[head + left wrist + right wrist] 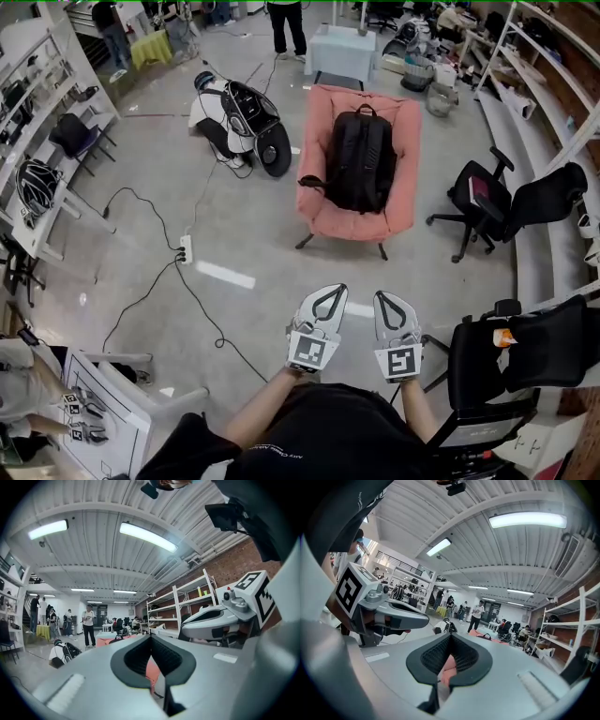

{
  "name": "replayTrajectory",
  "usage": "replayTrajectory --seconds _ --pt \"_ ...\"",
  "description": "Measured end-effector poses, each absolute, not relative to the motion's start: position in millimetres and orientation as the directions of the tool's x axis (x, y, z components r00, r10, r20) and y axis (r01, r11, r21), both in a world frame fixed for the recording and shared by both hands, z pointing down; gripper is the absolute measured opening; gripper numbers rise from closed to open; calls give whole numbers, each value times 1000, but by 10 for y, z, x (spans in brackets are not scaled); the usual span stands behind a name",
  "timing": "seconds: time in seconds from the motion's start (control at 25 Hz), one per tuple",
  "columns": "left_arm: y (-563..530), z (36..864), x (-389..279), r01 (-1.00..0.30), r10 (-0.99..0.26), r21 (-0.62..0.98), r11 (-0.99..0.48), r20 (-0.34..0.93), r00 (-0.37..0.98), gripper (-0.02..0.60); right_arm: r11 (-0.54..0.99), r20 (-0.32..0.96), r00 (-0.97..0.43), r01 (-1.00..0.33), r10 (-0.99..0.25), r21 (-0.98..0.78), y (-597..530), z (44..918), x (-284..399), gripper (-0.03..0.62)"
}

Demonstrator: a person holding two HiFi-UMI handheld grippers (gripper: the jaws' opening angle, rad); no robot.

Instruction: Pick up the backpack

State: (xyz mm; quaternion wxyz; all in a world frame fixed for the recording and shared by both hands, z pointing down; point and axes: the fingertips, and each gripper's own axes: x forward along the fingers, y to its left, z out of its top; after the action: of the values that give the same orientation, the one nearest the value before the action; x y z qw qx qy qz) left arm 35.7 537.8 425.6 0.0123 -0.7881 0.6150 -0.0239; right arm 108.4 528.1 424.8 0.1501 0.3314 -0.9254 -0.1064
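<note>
Backpack: the black backpack (pixel 359 159) is leaning on the seat and back of the pink chair (pixel 405 202), at twelve o'clock from both tools and well apart from them.
Left tool: the left tool (pixel 330 292) is pointing level toward the chair, its jaws pressed together on nothing.
Right tool: the right tool (pixel 392 302) is riding just beside it at three o'clock, jaws also pressed together and empty.
Step in hand: by my reading this is the approach; no grasp is starting yet.
Doing it well: I would be spreading one tool's jaws before arriving, aiming at the top handle (pixel 364 110) at the bag's twelve o'clock end, then pinching the loop fully and lifting straight up.
Watching for: the loose strap (pixel 312 181) hanging at the bag's nine o'clock side could be catching on the chair edge.
</note>
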Motion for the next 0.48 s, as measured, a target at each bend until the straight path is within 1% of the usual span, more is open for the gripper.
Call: replayTrajectory --seconds 0.08,0.28,0.48 --pt "5323 4272 180 -967 -969 -69 -246 14 246 2 759 210 -736 -577 -643 301 5237 4250 882 11" --pt "5134 4442 -102 -965 -964 -16 -262 43 262 2 771 213 -750 -557 -627 309 5163 4279 505 11" --pt "4986 4561 -155 -956 -956 -19 -292 49 291 2 765 241 -729 -576 -640 288 5026 4408 489 11"
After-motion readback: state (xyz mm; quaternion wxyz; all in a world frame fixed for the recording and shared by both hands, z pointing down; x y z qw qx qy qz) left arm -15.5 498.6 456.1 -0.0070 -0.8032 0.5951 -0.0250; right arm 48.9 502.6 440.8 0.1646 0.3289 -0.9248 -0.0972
